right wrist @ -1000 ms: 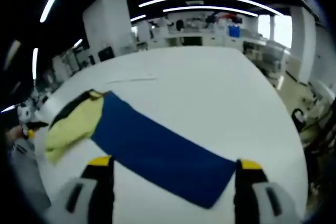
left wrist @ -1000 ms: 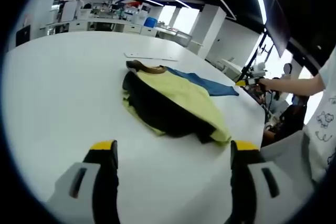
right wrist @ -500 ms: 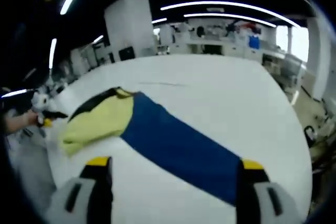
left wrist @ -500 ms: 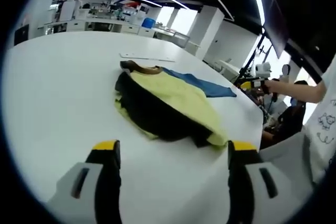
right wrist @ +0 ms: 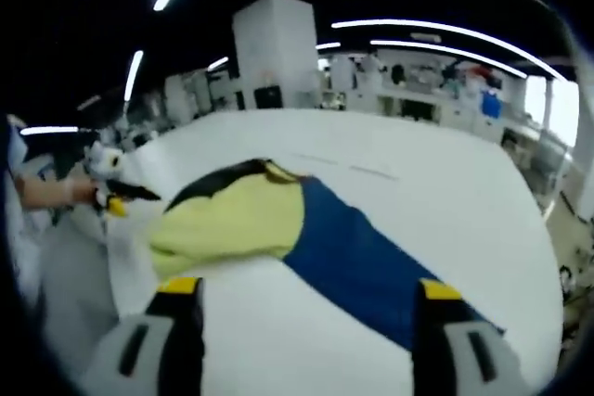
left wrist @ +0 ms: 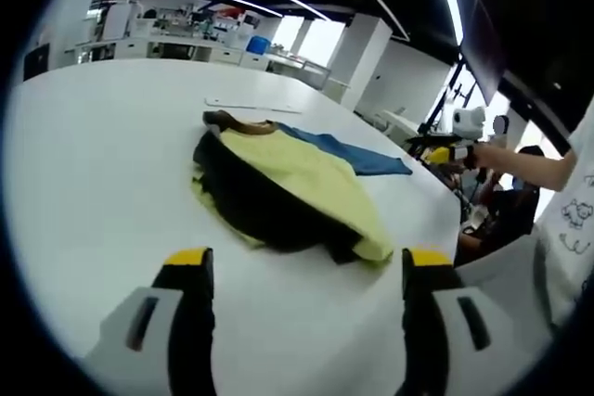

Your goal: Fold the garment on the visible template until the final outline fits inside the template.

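In the left gripper view, the left gripper (left wrist: 302,271) hangs above the white table (left wrist: 83,155) with its yellow-tipped jaws spread wide and nothing between them. Beyond the jaws lies the yellow and black garment (left wrist: 283,187), bunched in a heap, its far end resting on the blue template (left wrist: 357,153). At the far right, the right gripper (left wrist: 444,151) is held off the table's edge.

In the right gripper view, the left gripper (right wrist: 116,197) shows at the left edge. The garment (right wrist: 232,215) covers the template's (right wrist: 362,261) left end. The right gripper (right wrist: 302,294) is wide open and empty, near the template's blue edge.
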